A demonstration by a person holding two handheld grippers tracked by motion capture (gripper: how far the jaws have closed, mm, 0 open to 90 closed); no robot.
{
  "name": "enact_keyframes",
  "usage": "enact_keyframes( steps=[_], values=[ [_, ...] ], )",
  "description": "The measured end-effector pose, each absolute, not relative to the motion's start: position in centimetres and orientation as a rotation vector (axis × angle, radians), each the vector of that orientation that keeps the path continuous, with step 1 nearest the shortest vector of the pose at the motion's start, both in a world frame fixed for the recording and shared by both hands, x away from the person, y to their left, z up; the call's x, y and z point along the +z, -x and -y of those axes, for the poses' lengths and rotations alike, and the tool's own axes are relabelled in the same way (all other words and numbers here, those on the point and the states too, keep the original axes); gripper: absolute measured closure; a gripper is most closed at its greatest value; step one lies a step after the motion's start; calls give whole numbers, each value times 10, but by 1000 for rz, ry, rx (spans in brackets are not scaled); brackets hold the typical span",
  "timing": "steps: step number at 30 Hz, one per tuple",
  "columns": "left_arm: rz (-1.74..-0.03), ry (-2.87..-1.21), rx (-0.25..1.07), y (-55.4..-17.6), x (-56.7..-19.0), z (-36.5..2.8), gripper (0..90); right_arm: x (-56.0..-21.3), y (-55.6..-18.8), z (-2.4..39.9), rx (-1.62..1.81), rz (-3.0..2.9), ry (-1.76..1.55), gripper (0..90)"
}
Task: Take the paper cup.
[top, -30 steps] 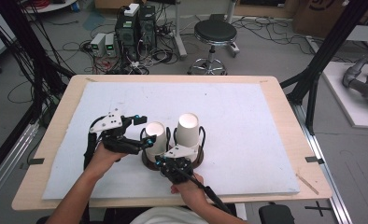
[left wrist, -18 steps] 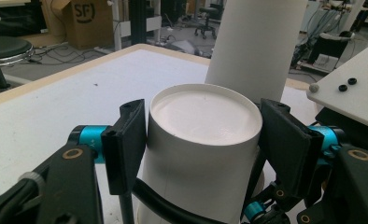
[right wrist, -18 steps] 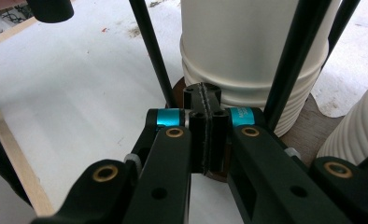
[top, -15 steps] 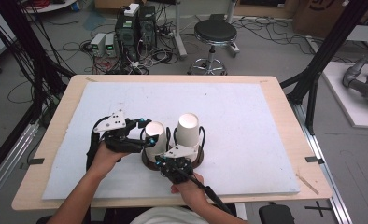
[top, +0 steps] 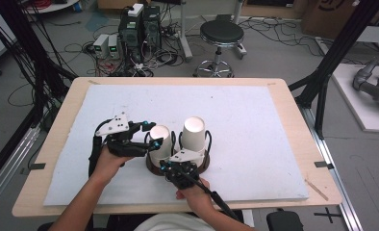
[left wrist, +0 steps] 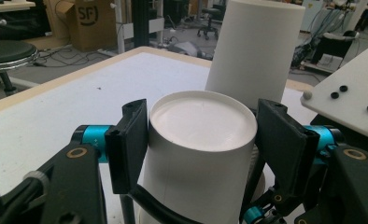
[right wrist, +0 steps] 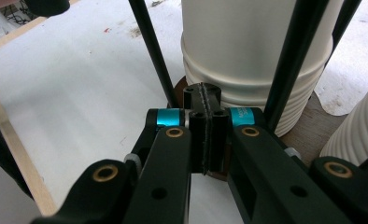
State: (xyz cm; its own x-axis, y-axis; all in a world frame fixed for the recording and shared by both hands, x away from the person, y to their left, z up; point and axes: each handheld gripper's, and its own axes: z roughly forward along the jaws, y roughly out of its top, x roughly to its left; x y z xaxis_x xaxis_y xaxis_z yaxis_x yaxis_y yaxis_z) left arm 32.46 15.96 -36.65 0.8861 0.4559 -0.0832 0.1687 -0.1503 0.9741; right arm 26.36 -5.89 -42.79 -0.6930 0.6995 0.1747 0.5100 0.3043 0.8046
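Two stacks of upturned white paper cups stand in a dark round holder point(top: 204, 162) with black wire rods. My left gripper point(top: 151, 135) comes in from the left, and its jaws have just been closing on the top cup of the left stack point(top: 160, 138). In the left gripper view both pads press the sides of that cup point(left wrist: 201, 126), with my left gripper point(left wrist: 203, 140) around it and the taller stack point(left wrist: 261, 46) behind. My right gripper point(top: 177, 166) sits at the holder's near edge. Its jaws are shut, pad against pad point(right wrist: 204, 116), just before a ribbed cup stack point(right wrist: 247, 46) and the brown base point(right wrist: 303, 135).
The holder rests on a white mat point(top: 255, 120) covering a wooden table point(top: 298, 110). Thin black rods point(right wrist: 149, 46) rise on either side of my right gripper. Beyond the table stand a stool point(top: 221, 36) and computer boxes point(top: 139, 24) on the floor.
My left gripper's jaws have closed in from wide open until the pads meet the left cup. Neither hand has shifted, and the right gripper stays as it was.
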Motion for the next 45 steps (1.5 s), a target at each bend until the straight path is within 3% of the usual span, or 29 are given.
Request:
enact_keyframes(
  steps=[32, 45],
  values=[
    [-442, -1518, 282, -303, -299, -177, 367, -428, -268, 61, 1344, -2400, -1089, 900],
    [-498, -1479, 421, -294, -274, -220, 366, -425, -270, 64, 1342, -2461, -1030, 900]
  ],
)
